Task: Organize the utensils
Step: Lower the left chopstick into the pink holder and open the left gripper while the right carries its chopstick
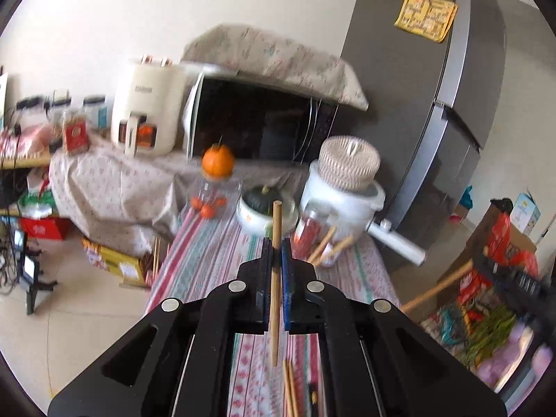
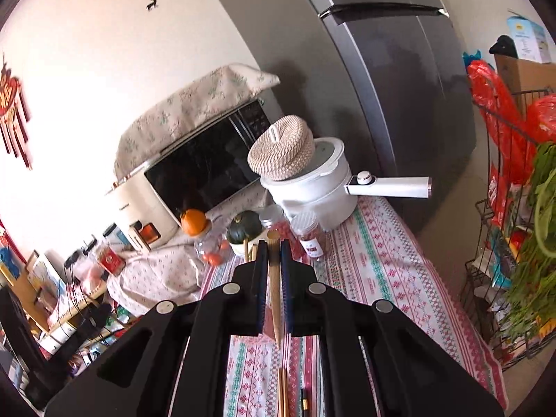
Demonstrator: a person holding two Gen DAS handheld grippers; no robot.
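Note:
In the left wrist view my left gripper (image 1: 277, 243) is shut on a round wooden chopstick (image 1: 275, 299) that stands nearly upright between the pads, above the striped tablecloth (image 1: 208, 264). In the right wrist view my right gripper (image 2: 274, 245) is shut on a tapered wooden chopstick (image 2: 274, 299), thick end up and point down. More chopsticks (image 1: 290, 389) lie on the cloth below the grippers; the right wrist view shows these chopsticks (image 2: 282, 392) too. Two wooden sticks (image 1: 326, 243) lean by a jar of red contents (image 1: 307, 231).
At the table's far end stand a white electric pot (image 2: 312, 187) with a woven lid, a dark squash in a bowl (image 2: 243, 231), and a jar topped with an orange (image 1: 217, 161). A microwave (image 1: 257, 121), a fridge (image 2: 382, 69) and a wire rack (image 2: 504, 243) surround the table.

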